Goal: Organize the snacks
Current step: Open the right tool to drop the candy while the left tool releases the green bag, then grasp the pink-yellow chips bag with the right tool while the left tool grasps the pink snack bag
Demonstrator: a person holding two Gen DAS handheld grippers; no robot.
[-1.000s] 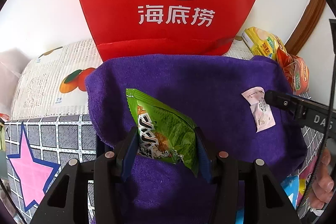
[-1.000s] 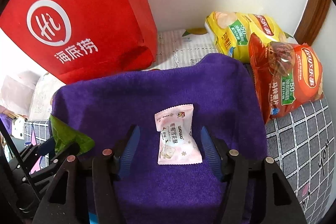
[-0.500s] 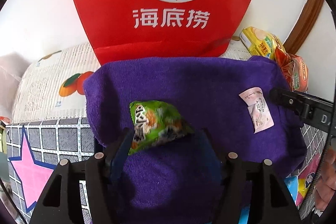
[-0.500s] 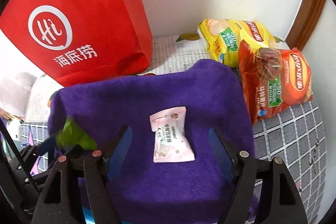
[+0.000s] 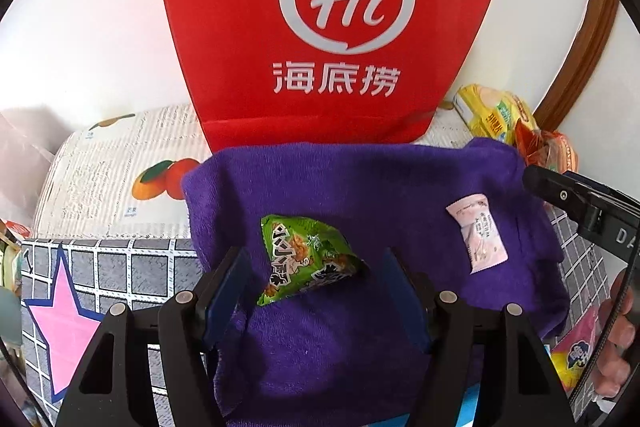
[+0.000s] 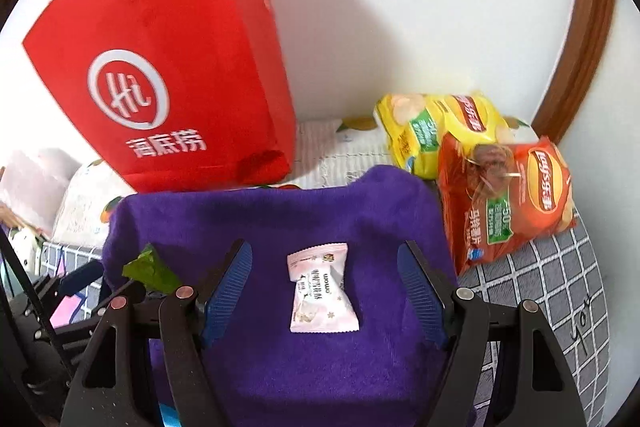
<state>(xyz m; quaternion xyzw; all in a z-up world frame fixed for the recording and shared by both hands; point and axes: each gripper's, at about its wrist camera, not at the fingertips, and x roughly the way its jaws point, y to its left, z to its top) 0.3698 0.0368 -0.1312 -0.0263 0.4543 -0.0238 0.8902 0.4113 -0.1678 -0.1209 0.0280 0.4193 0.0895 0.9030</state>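
Note:
A green snack packet [image 5: 308, 259] lies crumpled on the purple towel [image 5: 360, 187], loose between the jaws of my left gripper [image 5: 316, 257]. Those jaws are opening and their blue pads stand clear of it. Further right on the towel lies a small pink sweet packet [image 5: 478, 243]. In the right wrist view that pink packet [image 6: 322, 295] rests flat between the wide jaws of my right gripper [image 6: 323, 251], untouched. A corner of the green packet [image 6: 148, 269] shows at the towel's left edge.
A tall red paper bag [image 5: 332, 27] stands against the wall behind the towel. A yellow chips bag [image 6: 432, 131] and an orange chips bag [image 6: 508, 195] lie at the back right by a wooden frame. A hand [image 5: 618, 347] shows at the right edge.
My left gripper opened and let go of the green packet, which tipped over onto the towel. My right jaws spread wider around the pink packet. Both grippers lifted and drew back a little.

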